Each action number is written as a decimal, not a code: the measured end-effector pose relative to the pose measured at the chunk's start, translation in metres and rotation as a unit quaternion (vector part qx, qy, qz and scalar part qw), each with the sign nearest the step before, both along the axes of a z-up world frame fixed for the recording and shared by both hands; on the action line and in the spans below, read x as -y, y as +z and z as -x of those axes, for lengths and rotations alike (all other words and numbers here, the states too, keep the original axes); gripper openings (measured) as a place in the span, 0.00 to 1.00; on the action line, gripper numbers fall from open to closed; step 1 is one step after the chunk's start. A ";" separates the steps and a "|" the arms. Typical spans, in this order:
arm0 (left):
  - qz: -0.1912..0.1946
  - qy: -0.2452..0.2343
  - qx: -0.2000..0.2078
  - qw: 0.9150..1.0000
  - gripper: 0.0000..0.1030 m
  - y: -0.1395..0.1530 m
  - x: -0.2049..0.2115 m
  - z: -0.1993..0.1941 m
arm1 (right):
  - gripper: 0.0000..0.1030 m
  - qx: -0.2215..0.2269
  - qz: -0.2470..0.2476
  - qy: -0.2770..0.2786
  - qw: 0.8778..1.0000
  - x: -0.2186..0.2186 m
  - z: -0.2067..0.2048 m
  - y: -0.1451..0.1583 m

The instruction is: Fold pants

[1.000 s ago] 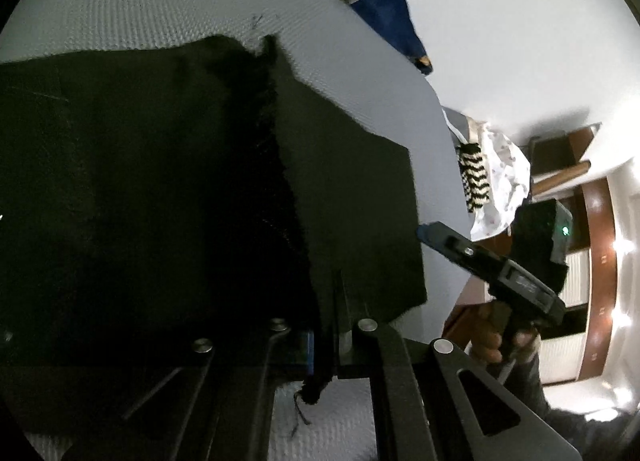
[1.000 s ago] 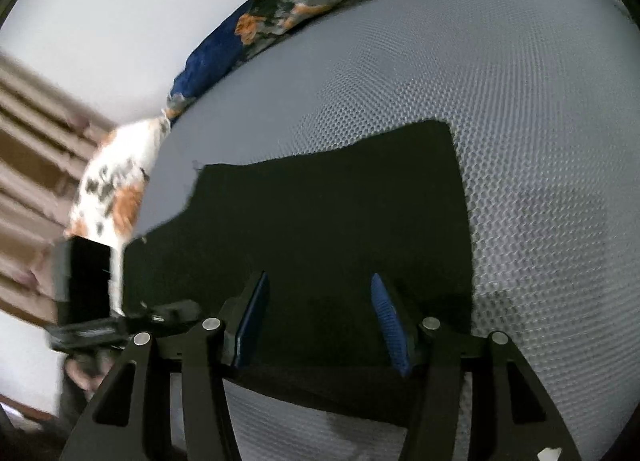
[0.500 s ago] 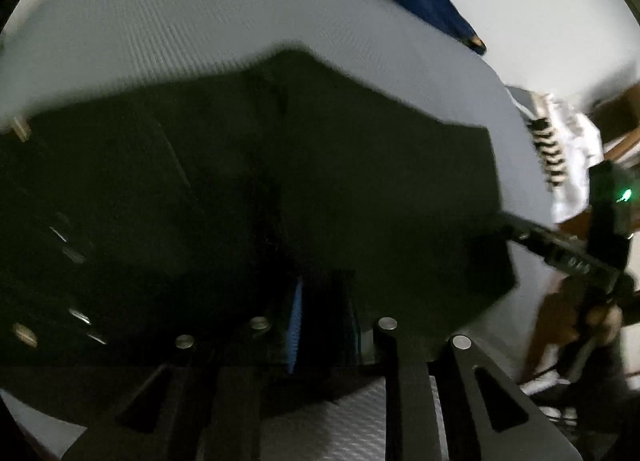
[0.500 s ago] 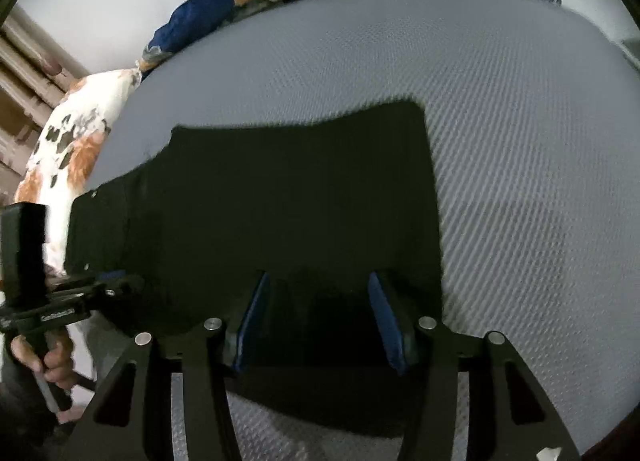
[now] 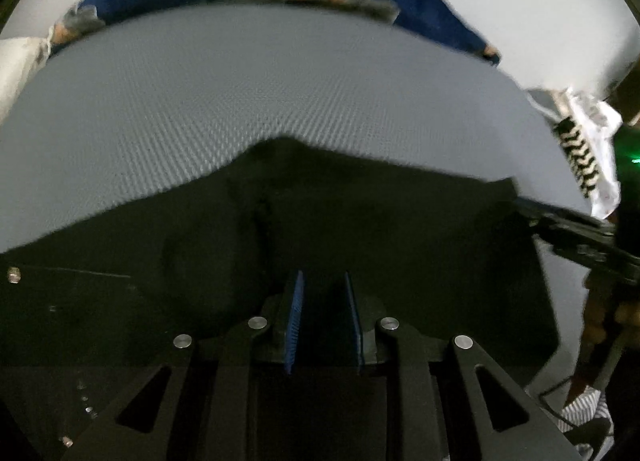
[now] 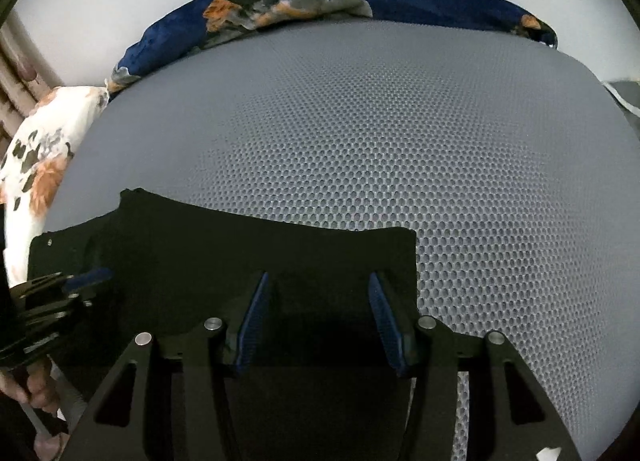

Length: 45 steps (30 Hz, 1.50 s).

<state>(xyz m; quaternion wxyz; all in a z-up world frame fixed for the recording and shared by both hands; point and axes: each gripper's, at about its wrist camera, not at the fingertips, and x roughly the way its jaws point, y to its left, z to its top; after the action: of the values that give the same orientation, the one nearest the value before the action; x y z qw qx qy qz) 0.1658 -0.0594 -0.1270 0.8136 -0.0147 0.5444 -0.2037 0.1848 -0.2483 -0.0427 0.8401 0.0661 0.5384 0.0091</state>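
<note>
Pants (image 6: 224,257), black, lie flat on the grey mesh bed (image 6: 400,133), long axis running left-right; left gripper (image 5: 322,321) fingers slightly apart, right gripper (image 6: 320,317) fingers wide apart, both over the near edge, holding nothing.

Your right tool (image 6: 320,317) sits low in the frame, blue pads apart over the black pants (image 6: 240,245) on the grey mesh bed (image 6: 380,133); your left tool (image 6: 76,281) shows at lower left.

text: none readable | labels: none | brands: none | numbers: none | signs: none
</note>
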 end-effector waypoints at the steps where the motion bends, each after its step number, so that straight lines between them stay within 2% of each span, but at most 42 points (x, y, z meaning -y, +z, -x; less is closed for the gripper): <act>1: 0.002 0.000 0.010 1.000 0.22 0.002 0.002 0.001 | 0.47 0.000 0.002 0.002 1.000 0.000 0.000 0.001; 5: -0.016 -0.014 0.013 1.000 0.22 0.003 0.006 0.000 | 0.47 -0.001 -0.004 0.000 1.000 0.001 0.001 0.005; 9: -0.026 -0.005 0.014 1.000 0.24 0.007 0.005 0.001 | 0.47 0.013 0.000 -0.003 1.000 -0.002 0.012 0.018; 12: -0.049 0.010 0.028 0.998 0.40 0.014 0.001 0.008 | 0.47 0.014 -0.010 0.005 1.000 -0.009 0.024 0.024; 14: -0.056 0.014 0.039 0.998 0.42 0.020 0.000 0.014 | 0.47 0.009 -0.012 0.015 1.000 -0.018 0.034 0.025; 20: -0.095 0.022 0.076 0.992 0.44 0.038 -0.013 0.034 | 0.47 -0.028 -0.028 0.051 0.998 -0.049 0.053 0.012; 22: -0.098 0.023 0.085 0.991 0.47 0.045 -0.022 0.042 | 0.47 -0.040 -0.031 0.065 0.997 -0.061 0.055 0.006; 29: -0.105 0.035 0.106 0.988 0.50 0.061 -0.050 0.061 | 0.49 -0.063 -0.044 0.111 0.991 -0.110 0.060 -0.008; 39: -0.111 0.078 0.111 0.984 0.56 0.071 -0.121 0.067 | 0.49 -0.074 -0.056 0.164 0.982 -0.165 0.052 -0.010; 45: -0.061 0.135 0.090 0.985 0.59 0.071 -0.201 0.061 | 0.50 -0.082 -0.065 0.184 0.977 -0.193 0.040 -0.012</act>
<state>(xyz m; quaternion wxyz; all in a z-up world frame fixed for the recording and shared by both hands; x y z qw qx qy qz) 0.1049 0.1421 -0.0563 0.8785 -0.0202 0.4737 -0.0592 0.1447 -0.0549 -0.0549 0.7712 0.0209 0.6063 0.1930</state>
